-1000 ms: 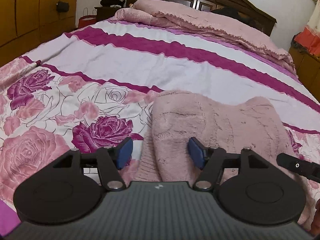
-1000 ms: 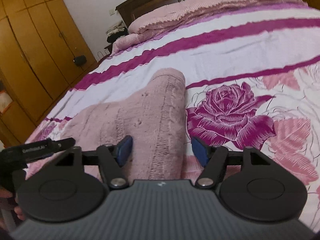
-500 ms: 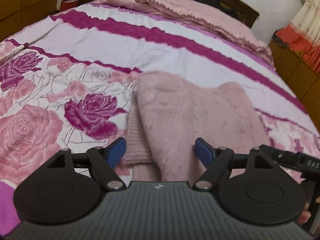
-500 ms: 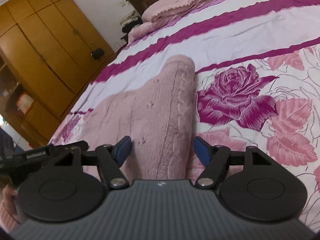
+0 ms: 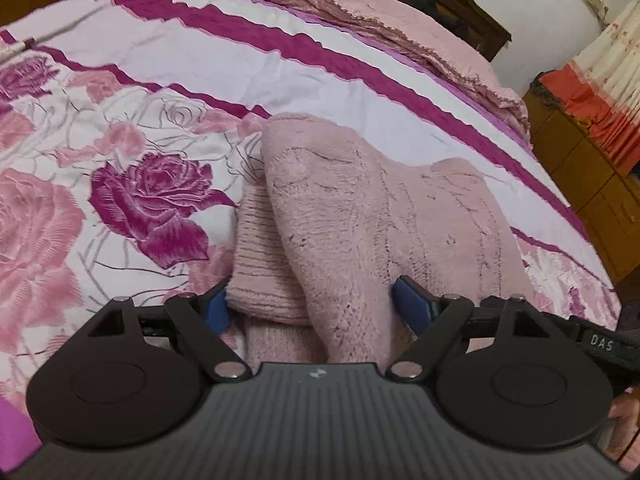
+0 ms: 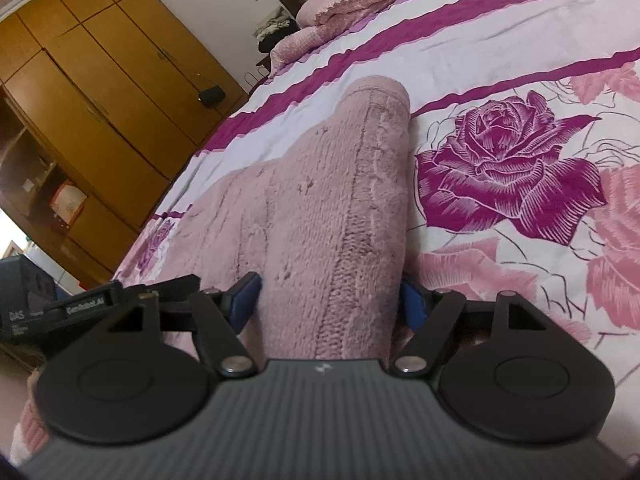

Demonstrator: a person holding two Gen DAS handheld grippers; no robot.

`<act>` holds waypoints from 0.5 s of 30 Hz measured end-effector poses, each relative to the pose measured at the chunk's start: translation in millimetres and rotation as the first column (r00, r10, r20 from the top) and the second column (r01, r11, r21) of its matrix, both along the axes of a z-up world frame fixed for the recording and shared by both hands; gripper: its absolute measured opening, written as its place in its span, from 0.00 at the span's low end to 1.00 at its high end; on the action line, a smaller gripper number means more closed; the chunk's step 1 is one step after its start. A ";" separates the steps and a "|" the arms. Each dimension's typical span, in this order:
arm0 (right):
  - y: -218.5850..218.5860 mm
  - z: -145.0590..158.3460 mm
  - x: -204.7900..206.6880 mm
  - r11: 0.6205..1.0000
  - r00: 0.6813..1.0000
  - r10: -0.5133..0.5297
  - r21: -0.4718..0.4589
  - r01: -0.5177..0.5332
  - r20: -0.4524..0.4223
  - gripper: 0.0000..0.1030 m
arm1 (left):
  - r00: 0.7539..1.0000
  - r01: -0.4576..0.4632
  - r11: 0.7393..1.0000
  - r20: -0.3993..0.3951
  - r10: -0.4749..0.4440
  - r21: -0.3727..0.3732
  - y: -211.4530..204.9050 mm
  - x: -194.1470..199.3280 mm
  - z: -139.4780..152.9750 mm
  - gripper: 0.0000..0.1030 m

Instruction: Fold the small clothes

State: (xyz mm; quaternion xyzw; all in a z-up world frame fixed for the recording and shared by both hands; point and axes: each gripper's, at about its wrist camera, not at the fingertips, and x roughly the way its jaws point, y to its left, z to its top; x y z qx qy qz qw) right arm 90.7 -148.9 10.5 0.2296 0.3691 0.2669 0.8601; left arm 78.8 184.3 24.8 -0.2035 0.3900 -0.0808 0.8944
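A pink fuzzy knitted garment (image 5: 380, 216) lies folded on the floral bedspread (image 5: 120, 128). My left gripper (image 5: 312, 304) is open, its blue pads (image 5: 412, 304) astride the garment's near left edge, where a ribbed layer (image 5: 264, 264) pokes out underneath. My right gripper (image 6: 328, 300) is open, its pads (image 6: 244, 304) astride the garment's near right edge (image 6: 340, 208). Each gripper's black side shows in the other's view, the right one (image 5: 600, 344) and the left one (image 6: 88, 304). The cloth fills the gap between both pairs of fingers.
A folded pink quilt (image 5: 380, 20) lies at the head of the bed by the dark headboard (image 5: 452, 4). A wooden wardrobe (image 6: 100, 92) stands left of the bed. A wooden cabinet (image 5: 592, 168) with a curtain above stands to the right.
Both grippers have moved forward and down onto the garment's near edge, so the cloth now sits between their open fingers. The garment itself has not moved.
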 end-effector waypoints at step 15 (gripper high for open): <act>5.5 51.6 -1.4 0.987 0.999 0.031 0.158 -0.036 0.032 0.46 | 0.996 0.076 0.981 0.062 -0.066 -0.181 -12.7 -2.7 16.6 0.45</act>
